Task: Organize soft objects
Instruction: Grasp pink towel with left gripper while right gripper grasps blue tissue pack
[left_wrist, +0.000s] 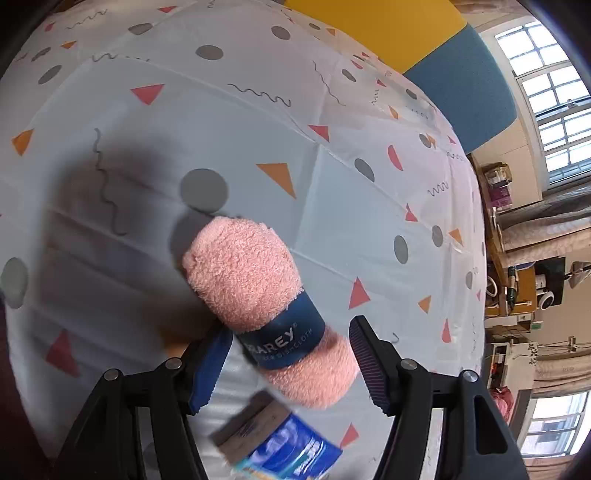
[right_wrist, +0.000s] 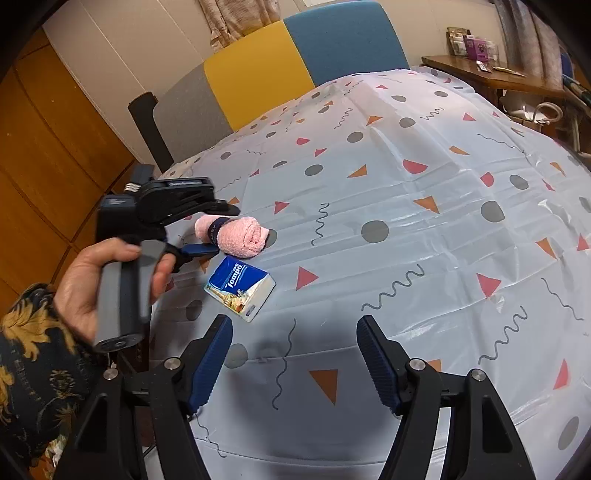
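A rolled pink towel (left_wrist: 243, 273) with a dark blue band lies on the patterned tablecloth (left_wrist: 332, 192). Its banded end sits between the fingers of my left gripper (left_wrist: 290, 332), which stands open around it; I cannot tell whether the pads brush it. In the right wrist view the same towel (right_wrist: 243, 236) lies at the table's left side, with the left gripper (right_wrist: 221, 230) straddling its left end and a hand (right_wrist: 85, 280) on the handle. A blue Tempo tissue pack (right_wrist: 240, 288) lies just in front of the towel. My right gripper (right_wrist: 293, 332) hovers open and empty over the cloth.
The tissue pack (left_wrist: 284, 446) shows blurred under the left gripper. Grey, yellow (right_wrist: 258, 81) and blue (right_wrist: 343, 44) chair backs stand behind the table. A wooden side table (right_wrist: 480, 74) with small items is at the back right. Wooden cabinets line the left.
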